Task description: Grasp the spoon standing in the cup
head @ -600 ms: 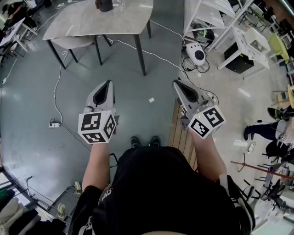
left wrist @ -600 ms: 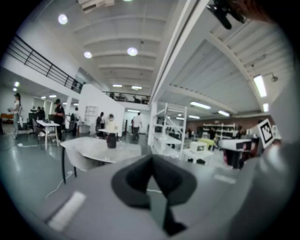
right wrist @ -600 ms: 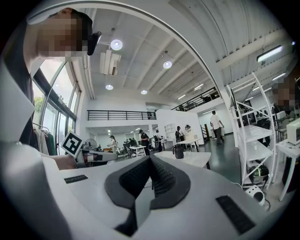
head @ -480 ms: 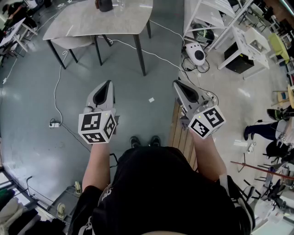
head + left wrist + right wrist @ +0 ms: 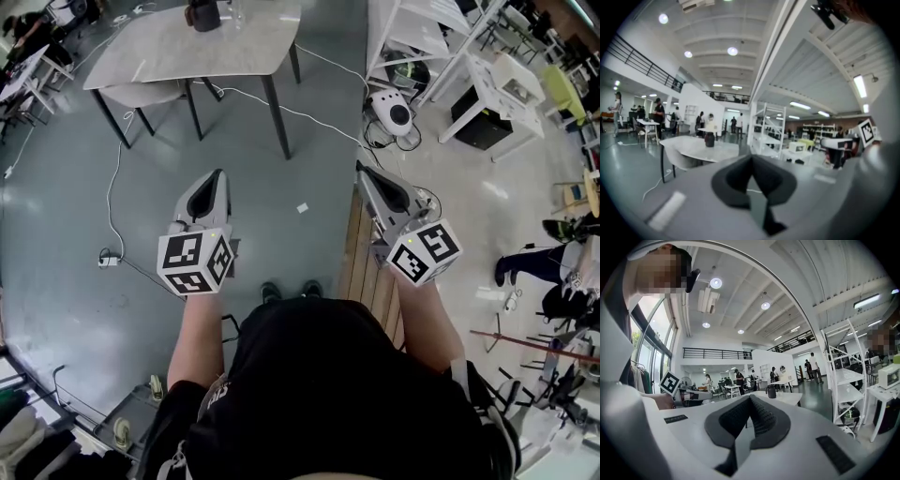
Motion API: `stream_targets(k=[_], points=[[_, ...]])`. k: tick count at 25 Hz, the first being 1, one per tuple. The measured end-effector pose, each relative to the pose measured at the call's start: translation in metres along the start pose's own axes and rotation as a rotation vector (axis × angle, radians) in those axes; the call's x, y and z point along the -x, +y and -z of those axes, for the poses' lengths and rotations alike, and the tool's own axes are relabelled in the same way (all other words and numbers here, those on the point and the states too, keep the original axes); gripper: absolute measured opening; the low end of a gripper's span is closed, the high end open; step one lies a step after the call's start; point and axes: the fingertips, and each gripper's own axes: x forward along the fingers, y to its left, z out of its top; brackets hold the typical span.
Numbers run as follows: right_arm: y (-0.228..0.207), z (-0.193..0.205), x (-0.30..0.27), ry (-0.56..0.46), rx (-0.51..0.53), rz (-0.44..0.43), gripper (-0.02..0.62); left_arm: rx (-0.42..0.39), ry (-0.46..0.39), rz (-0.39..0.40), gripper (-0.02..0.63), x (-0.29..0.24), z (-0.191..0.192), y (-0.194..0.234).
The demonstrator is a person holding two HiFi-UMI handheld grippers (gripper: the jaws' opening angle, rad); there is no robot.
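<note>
A dark cup [image 5: 202, 14] stands on the grey marble-topped table [image 5: 169, 56] far ahead of me, and I cannot make out a spoon in it at this distance. The same cup [image 5: 709, 139] shows small in the left gripper view, and again as a cup [image 5: 771, 391] in the right gripper view. I hold my left gripper [image 5: 219, 174] shut and empty at waist height over the floor, well short of the table. My right gripper [image 5: 360, 170] is level with it on the right, also shut with nothing in it.
A white cable [image 5: 117, 178] trails over the grey floor under the table. White shelving [image 5: 412, 37], a white device [image 5: 392, 114] and a small white table [image 5: 511, 84] stand at the right. Wooden planks [image 5: 361, 272] lie below my right gripper. A person's legs [image 5: 534, 262] show far right.
The head view has shifted slightly, so the table sits a little higher and further left. Both grippers stay shut and in about the same place before my body.
</note>
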Motion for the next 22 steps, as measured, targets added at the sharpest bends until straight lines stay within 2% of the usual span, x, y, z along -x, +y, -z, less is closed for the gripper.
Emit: stream_targets(k=[6,12,16,22], points=[[-0.014,0.005,0.024,0.009,-0.010,-0.019,-0.008,-0.006,0.000,-0.023,0.008,-0.001,0.001,-0.023],[-0.019,0.024,0.023,0.044,-0.041,-0.068,-0.007,-0.003,0.004,-0.039,0.009,-0.003,0.010,-0.036],[-0.024,0.028,0.009,0.060,-0.051,-0.090,-0.006,0.017,0.010,-0.046,0.009,-0.014,0.014,-0.027],[-0.040,0.033,-0.038,0.093,-0.054,-0.091,-0.006,0.044,-0.007,-0.051,0.008,-0.051,0.012,0.011]])
